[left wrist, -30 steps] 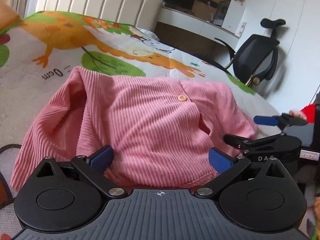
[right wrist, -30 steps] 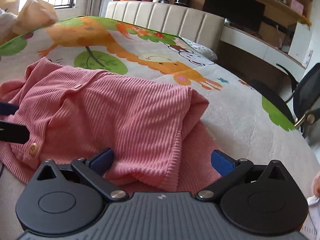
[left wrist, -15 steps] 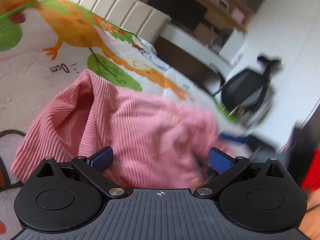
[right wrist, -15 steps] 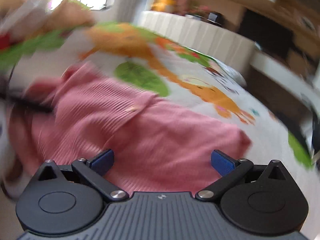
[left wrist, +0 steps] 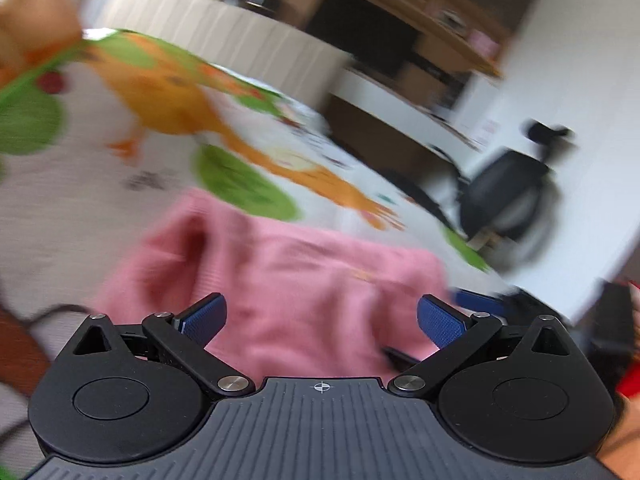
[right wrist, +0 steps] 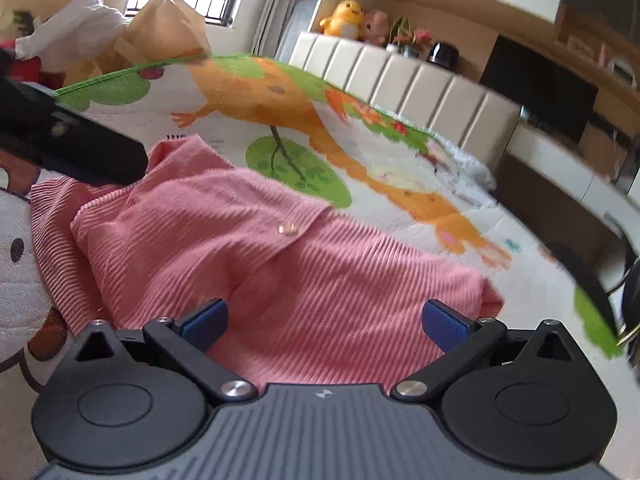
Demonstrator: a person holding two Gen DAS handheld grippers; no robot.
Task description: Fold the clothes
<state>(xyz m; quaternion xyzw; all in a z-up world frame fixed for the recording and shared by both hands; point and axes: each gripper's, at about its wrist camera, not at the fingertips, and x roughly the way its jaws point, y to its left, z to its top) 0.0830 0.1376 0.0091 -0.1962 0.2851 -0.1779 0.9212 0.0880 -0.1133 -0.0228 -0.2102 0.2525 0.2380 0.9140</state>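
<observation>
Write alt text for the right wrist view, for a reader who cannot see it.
The open right gripper hangs over a pink ribbed cardigan lying rumpled and partly folded on a cartoon-print bedspread. Part of the left gripper enters from the left edge, above the garment.

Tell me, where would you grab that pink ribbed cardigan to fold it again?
Probably at the near hem of the pink cardigan, coming in low from the viewer's side. It lies flat on the cartoon blanket, partly folded, and that edge sits right ahead of the open right gripper. The open left gripper could pinch the same edge further along.
</observation>
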